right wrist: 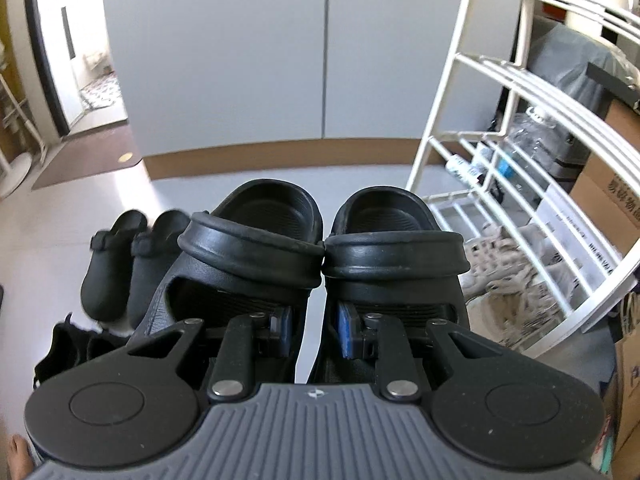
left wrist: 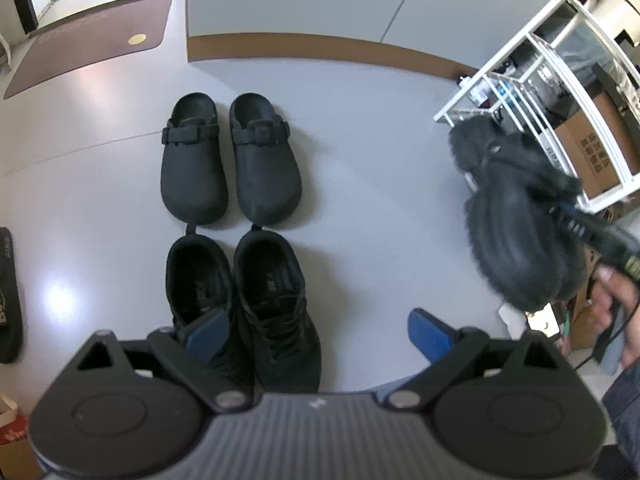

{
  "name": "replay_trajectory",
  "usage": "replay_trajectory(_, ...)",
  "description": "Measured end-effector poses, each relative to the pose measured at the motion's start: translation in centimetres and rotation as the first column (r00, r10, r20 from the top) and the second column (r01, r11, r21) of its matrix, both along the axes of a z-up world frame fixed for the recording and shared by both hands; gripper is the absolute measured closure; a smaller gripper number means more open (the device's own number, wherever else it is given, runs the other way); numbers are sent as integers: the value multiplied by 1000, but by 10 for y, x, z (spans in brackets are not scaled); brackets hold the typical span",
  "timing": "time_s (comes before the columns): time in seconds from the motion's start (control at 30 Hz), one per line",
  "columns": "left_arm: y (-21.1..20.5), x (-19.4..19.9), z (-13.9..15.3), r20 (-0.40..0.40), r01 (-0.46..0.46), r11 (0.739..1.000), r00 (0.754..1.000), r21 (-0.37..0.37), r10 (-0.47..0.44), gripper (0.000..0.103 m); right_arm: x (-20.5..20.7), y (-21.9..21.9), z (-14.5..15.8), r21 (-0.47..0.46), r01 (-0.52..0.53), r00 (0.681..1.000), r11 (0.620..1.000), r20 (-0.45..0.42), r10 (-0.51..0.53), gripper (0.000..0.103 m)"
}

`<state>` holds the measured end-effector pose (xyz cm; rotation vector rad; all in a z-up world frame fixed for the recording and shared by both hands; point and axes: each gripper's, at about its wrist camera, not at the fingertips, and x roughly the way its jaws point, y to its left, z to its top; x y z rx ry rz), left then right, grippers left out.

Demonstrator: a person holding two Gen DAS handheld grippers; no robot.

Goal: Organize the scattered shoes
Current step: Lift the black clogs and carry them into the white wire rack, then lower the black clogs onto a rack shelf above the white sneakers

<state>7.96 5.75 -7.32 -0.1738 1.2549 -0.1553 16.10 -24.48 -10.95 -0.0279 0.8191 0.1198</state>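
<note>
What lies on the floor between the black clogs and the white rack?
Only bare grey floor lies between the black clogs and the white rack, as the left wrist view shows.

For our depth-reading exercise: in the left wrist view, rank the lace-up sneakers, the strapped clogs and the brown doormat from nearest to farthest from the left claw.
1. Lace-up sneakers: directly under the left claw, bottom centre.
2. Strapped clogs: just beyond the sneakers, mid-floor.
3. Brown doormat: far upper left, by the doorway.

Bare floor (left wrist: 360,152) lies open between the clogs (left wrist: 230,160) and white rack (left wrist: 560,92) (right side).
</note>
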Motion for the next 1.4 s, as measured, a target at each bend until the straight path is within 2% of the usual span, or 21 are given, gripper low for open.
replay_trajectory(0.13, 3, 4, 1, 9, -20, 1000, 1000, -1, 20, 6, 8, -16, 10, -12, 35, 999, 999, 35, -34, 78)
replay_trajectory(0.3, 3, 8, -2, 3, -35, 999, 999, 7, 35, 6, 25, -42, 11, 2, 127, 989, 992, 75, -126, 78)
replay_trajectory(0.53, -1, 10, -8, 0, -35, 999, 999, 33, 35, 6, 53, -78, -11, -27, 232, 969, 972, 93, -228, 78)
replay_trajectory(0.73, -4, 15, -16, -12, -33, 998, 999, 47, 33, 6, 73, -101, -27, -54, 274, 958, 960, 106, -268, 78)
replay_trajectory(1.0, -13, 23, -24, -22, -23, 997, 999, 72, 24, 6, 93, -122, -40, -15, 336, 936, 942, 117, -332, 78)
replay_trajectory(1.13, -17, 23, -29, -26, -12, 996, 1000, 83, 14, 6, 100, -136, -43, 10, 385, 915, 923, 129, -383, 78)
replay_trajectory(1.27, -21, 26, -41, -49, 30, 990, 999, 136, -24, 6, 105, -151, -47, 23, 454, 879, 891, 150, -452, 78)
replay_trajectory(1.4, -19, 28, -46, -61, 14, 992, 998, 124, -6, 6, 110, -165, -49, 54, 495, 851, 867, 174, -496, 78)
